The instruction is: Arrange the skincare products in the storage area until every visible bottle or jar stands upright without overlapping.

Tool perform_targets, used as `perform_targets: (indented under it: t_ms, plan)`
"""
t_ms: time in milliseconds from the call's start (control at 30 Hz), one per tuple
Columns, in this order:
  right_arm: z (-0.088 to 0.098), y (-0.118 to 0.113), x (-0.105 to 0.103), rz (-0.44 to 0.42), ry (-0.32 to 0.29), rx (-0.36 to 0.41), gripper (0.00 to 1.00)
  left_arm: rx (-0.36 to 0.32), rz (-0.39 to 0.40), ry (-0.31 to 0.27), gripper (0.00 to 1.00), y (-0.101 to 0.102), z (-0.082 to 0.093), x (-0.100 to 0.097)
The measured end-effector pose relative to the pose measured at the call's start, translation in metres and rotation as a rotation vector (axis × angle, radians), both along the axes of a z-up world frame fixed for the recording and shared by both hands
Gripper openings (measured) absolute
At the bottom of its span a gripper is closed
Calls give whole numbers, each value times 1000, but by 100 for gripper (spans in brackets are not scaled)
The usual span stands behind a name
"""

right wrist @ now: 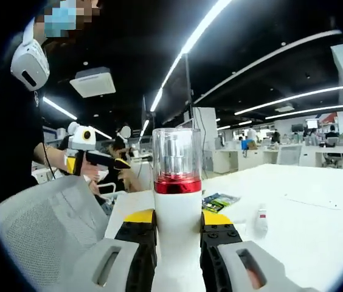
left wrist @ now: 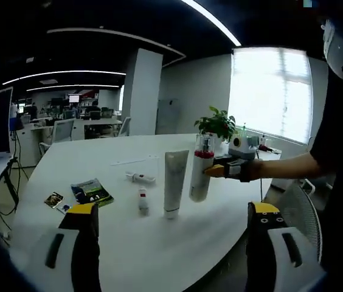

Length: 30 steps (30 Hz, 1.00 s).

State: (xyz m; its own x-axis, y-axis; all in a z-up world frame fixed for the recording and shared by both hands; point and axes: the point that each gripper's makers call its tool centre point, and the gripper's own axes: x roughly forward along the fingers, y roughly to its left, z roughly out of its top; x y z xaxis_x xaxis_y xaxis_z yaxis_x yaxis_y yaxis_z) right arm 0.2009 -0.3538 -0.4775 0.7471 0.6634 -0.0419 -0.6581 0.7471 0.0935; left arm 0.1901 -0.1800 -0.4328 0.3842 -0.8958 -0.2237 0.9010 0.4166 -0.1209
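Note:
A white bottle with a red band and a clear cap is held a little tilted, its base close to the white table. My right gripper comes in from the right and is shut on it. In the right gripper view the same bottle fills the gap between the jaws of my right gripper. Just left of it a white tube stands upright on its cap. A small white bottle stands to the tube's left. My left gripper is open near the table's front edge, holding nothing.
A small tube-like item lies behind the small bottle. A green booklet and a card lie at the left. A potted plant stands at the back. A mesh chair is beside the table.

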Motion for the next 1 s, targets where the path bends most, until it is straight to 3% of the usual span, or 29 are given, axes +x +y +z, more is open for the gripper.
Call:
perform_targets:
  t_ms: [300, 833, 1000]
  plan:
    - [-34, -7, 13, 8, 14, -14, 16, 17, 37, -3, 91, 5, -6, 3]
    - [-43, -17, 24, 37, -38, -20, 17, 44, 55, -28, 87, 6, -9, 5]
    - [-46, -17, 25, 44, -12, 2, 19, 46, 64, -27, 86, 7, -9, 6]
